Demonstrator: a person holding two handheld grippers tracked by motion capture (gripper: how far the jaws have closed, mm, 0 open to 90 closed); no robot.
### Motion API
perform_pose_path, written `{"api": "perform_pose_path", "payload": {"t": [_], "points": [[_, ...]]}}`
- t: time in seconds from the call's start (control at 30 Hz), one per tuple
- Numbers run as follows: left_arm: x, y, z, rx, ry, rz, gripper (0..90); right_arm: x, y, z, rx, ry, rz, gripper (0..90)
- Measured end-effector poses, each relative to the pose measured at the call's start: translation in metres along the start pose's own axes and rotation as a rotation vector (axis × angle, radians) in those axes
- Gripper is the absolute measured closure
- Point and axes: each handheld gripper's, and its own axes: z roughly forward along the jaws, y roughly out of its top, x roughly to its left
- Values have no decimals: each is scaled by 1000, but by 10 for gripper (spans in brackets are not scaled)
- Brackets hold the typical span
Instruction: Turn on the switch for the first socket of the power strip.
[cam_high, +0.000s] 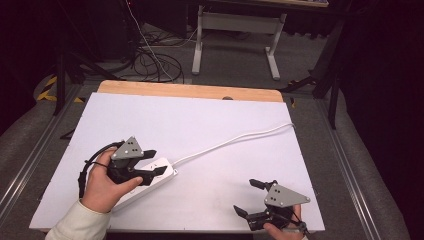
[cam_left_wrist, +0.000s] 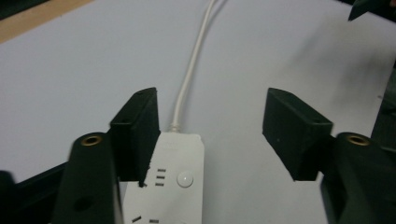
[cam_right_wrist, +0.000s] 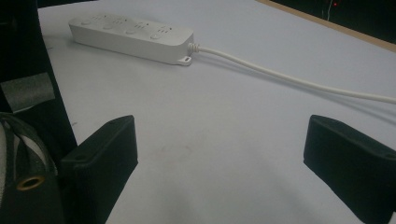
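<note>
A white power strip (cam_high: 159, 176) lies on the white board (cam_high: 200, 125) at the front left, and its white cable (cam_high: 235, 138) runs off toward the right edge. My left gripper (cam_high: 156, 162) hovers open over the strip's cable end. In the left gripper view the strip (cam_left_wrist: 175, 179) lies against the left jaw, with a wide gap to the other jaw, and the cable (cam_left_wrist: 191, 70) leads away ahead. My right gripper (cam_high: 246, 196) stands open and holds nothing at the front right. The right gripper view shows the strip (cam_right_wrist: 130, 32) and cable (cam_right_wrist: 280, 74) far ahead.
The board rests on a wooden tabletop, whose bare edge (cam_high: 190, 90) shows at the back. Beyond it stand a white desk frame (cam_high: 235, 30) and loose cables on the floor (cam_high: 155, 62). Metal rails (cam_high: 30, 160) run along both sides of the table.
</note>
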Motion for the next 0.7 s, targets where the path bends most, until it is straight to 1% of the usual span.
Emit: {"api": "perform_pose_path", "payload": {"t": [0.1, 0.13, 0.23, 0.3, 0.37, 0.43, 0.5, 0.57, 0.63, 0.7], "points": [[0, 0, -8, -59, 12, 2, 273, 0, 0, 0, 0, -1, -1, 106], [0, -1, -11, -72, 10, 1, 247, 0, 0, 0, 2, -4, -3, 106], [-1, -2, -21, -103, 18, 5, 197, 0, 0, -1, -1, -7, -1, 105], [-1, -3, -27, -123, 15, 7, 183, -1, 0, -1, -2, -8, -3, 105], [-1, -4, -33, -158, 14, 8, 162, -1, 0, -1, -3, -9, -1, 105], [0, -5, -39, -177, 16, 28, 152, -1, 0, -2, -5, -10, -1, 105], [0, -8, -44, -177, 25, 64, 136, -1, 0, -3, -12, -12, -5, 105], [0, -13, -47, -182, 26, 76, 129, -1, 0, -3, -17, -16, -2, 105], [2, -21, -49, -188, 19, 80, 125, -1, 0, -4, -14, -18, 1, 105], [3, -29, -52, -196, 40, 85, 118, -1, 0, -3, -16, -17, -1, 106]]}}
